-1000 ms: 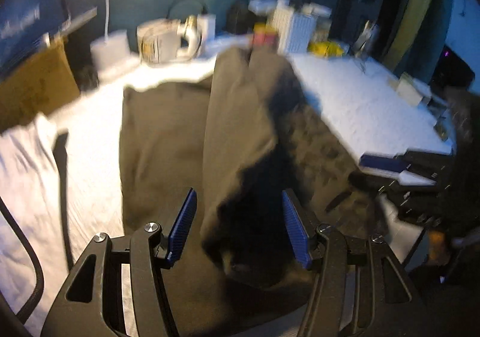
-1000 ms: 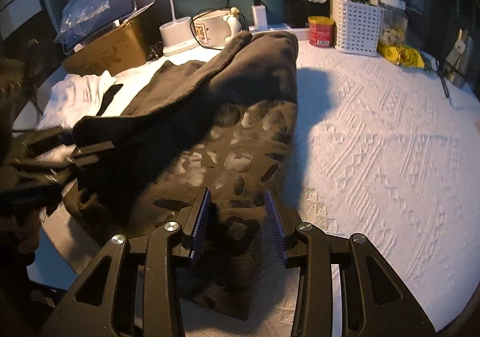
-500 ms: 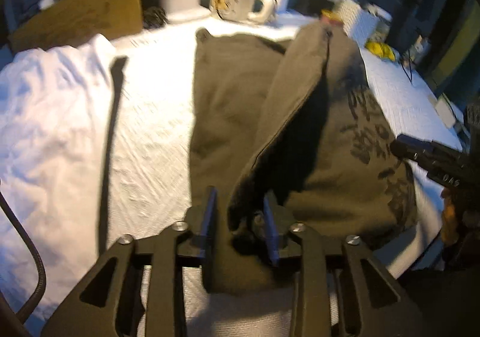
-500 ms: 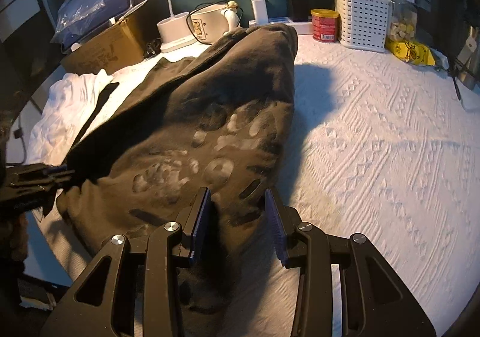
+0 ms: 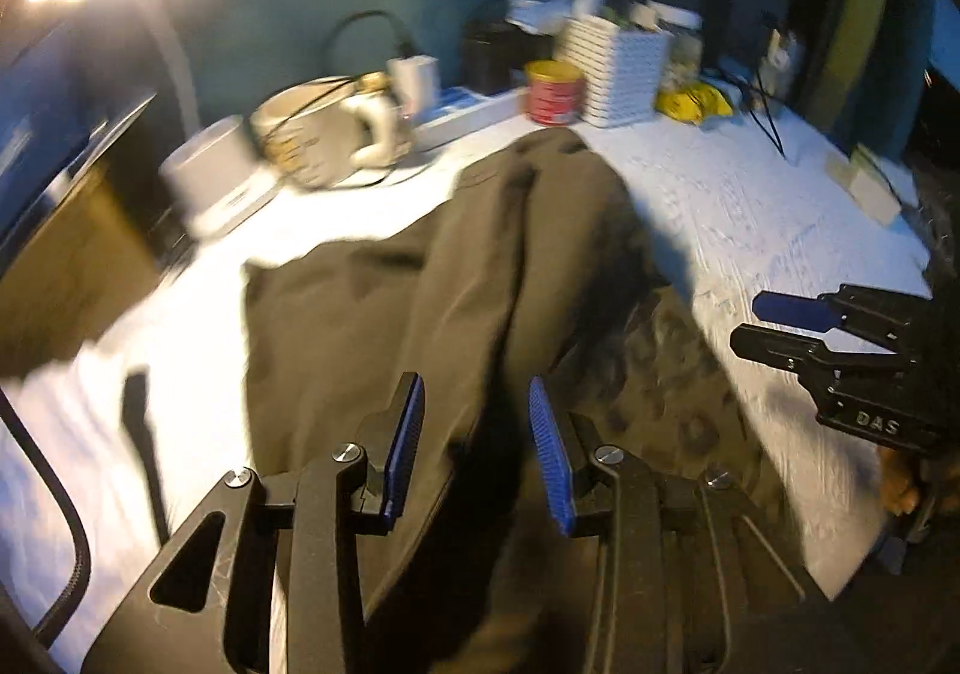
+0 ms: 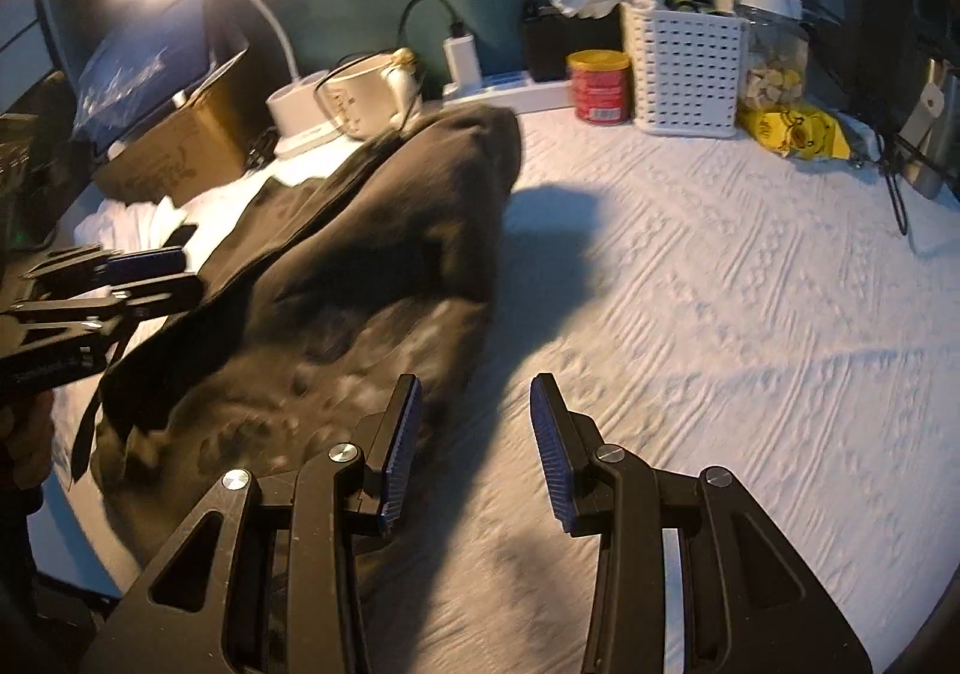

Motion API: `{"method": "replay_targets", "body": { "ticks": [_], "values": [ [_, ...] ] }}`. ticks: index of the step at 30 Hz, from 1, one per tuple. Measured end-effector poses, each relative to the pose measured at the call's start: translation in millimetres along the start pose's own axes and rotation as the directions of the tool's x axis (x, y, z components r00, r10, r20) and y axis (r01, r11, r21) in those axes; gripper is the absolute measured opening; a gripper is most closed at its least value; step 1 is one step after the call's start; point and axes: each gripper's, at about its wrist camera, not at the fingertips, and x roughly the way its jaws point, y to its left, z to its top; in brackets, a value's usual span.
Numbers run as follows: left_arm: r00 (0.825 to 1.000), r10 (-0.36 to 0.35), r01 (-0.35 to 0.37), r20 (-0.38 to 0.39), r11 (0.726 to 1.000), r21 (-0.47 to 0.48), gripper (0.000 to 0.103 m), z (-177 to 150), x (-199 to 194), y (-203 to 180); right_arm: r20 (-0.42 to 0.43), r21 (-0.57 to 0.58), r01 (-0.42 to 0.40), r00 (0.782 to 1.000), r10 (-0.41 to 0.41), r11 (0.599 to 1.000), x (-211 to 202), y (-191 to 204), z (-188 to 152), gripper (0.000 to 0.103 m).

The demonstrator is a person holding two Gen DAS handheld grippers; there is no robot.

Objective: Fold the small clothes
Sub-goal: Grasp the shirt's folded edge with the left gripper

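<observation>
Most of the table (image 6: pixel 720 266) lay under a white textured cloth, and every place below is told from the dark garment (image 6: pixel 384 230) spread over the left part of it. That garment (image 5: pixel 372 338) was brownish with a faint pattern on its near end; one part was folded over the rest in a long ridge running away toward the back of the table.

Left of the garment lay a white cloth (image 5: pixel 66 434) with a dark strap (image 5: pixel 141 434) across it, and beyond that a cardboard box (image 6: pixel 174 158). Behind the garment's far end stood a lamp base (image 6: pixel 294 113) and a large mug (image 6: pixel 366 95). To the right of that end were a red tin (image 6: pixel 600 86), a white basket (image 6: pixel 687 68) and a yellow packet (image 6: pixel 792 131).

The left hand-held gripper (image 5: pixel 474 434) hovered over the garment's near end with its jaws apart; cloth showed in the gap, but the blur hid whether the pads touched it. The right hand-held gripper (image 6: pixel 474 446) stood just off the garment's right edge, jaws apart, over bare white cloth and gripping nothing. From the left camera it (image 5: pixel 780 326) sat to the right of the garment, clear of the fabric.
</observation>
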Motion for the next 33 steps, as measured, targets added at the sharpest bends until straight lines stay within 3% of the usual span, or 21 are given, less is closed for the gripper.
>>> {"method": "replay_targets", "body": {
  "ticks": [5,12,14,15,16,23,29,33],
  "values": [
    [0.998,0.035,-0.032,-0.049,0.998,0.056,0.036,27,36,-8,-0.002,0.03,0.002,1.0,-0.002,1.0,9,-20,7,0.04],
    [0.995,0.054,-0.047,-0.081,0.995,0.083,0.036,38,63,-5,-0.013,0.046,-0.014,1.0,0.014,0.999,25,-36,18,0.04],
    [0.996,0.055,-0.05,-0.068,0.996,0.078,0.029,38,63,-2,-0.015,0.047,-0.019,1.0,0.02,0.999,29,-39,21,0.04],
    [0.997,0.058,-0.054,-0.059,0.996,0.069,0.01,40,62,0,-0.017,0.047,-0.021,1.0,0.022,0.999,31,-39,23,0.04],
    [0.996,0.065,-0.062,-0.057,0.996,0.056,0.005,41,62,3,-0.018,0.045,-0.024,1.0,0.025,0.999,32,-40,25,0.04],
    [0.99,0.142,-0.142,-0.001,0.987,-0.07,0.003,36,43,45,-0.032,0.032,-0.025,0.999,0.026,0.999,40,-37,33,0.04],
    [0.981,0.191,-0.196,-0.042,0.966,-0.17,0.003,18,53,89,-0.052,0.019,-0.019,0.998,0.02,1.0,45,-24,31,0.04],
    [0.983,0.159,-0.176,-0.087,0.953,-0.245,0.009,9,60,108,-0.057,0.017,-0.009,0.998,0.01,1.0,44,-18,30,0.04]
  ]
}}
